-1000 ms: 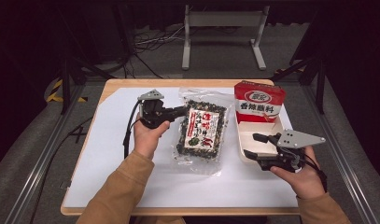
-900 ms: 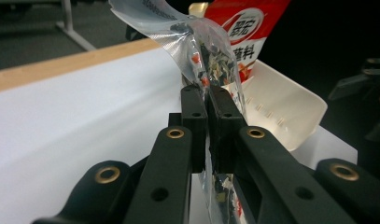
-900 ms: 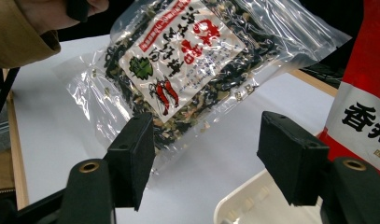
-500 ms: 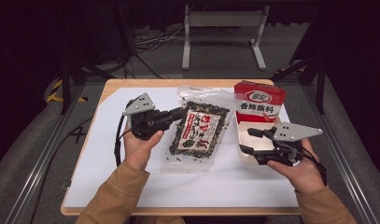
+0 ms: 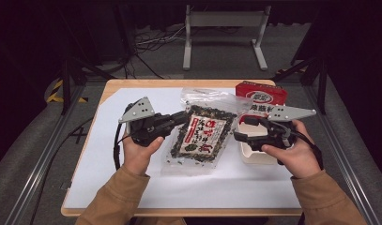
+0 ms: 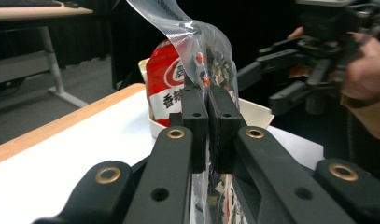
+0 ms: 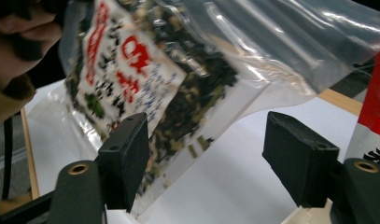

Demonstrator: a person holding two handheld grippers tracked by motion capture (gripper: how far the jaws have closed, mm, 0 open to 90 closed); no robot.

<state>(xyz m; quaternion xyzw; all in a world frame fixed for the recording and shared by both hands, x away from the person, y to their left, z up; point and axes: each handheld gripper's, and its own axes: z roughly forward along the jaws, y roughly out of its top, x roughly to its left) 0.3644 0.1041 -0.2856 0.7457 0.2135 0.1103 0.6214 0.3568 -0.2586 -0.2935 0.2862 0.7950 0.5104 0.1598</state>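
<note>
Seaweed bag [image 5: 201,138] pinched in left gripper [image 5: 183,117], right gripper [image 5: 237,128] just opening wide beside it

red carton [image 5: 261,97] standing in a cream tray [image 5: 254,151], white sheet [image 5: 99,136] over wooden table [image 5: 114,85]

Snack bag [image 5: 202,136] sits mid-desk [image 5: 132,206], over the paper sheet [image 5: 104,140]. Left gripper [image 5: 181,118] lies at the bag's left edge, jaws clamped on that edge. Right gripper [image 5: 242,129] lies right of the bag, above the tray [image 5: 254,154], jaws apart, bag's right edge just before them. Box [image 5: 260,96] stands behind the tray, at the desk's far right. Metal stand [image 5: 224,33] on the floor beyond the desk.
</note>
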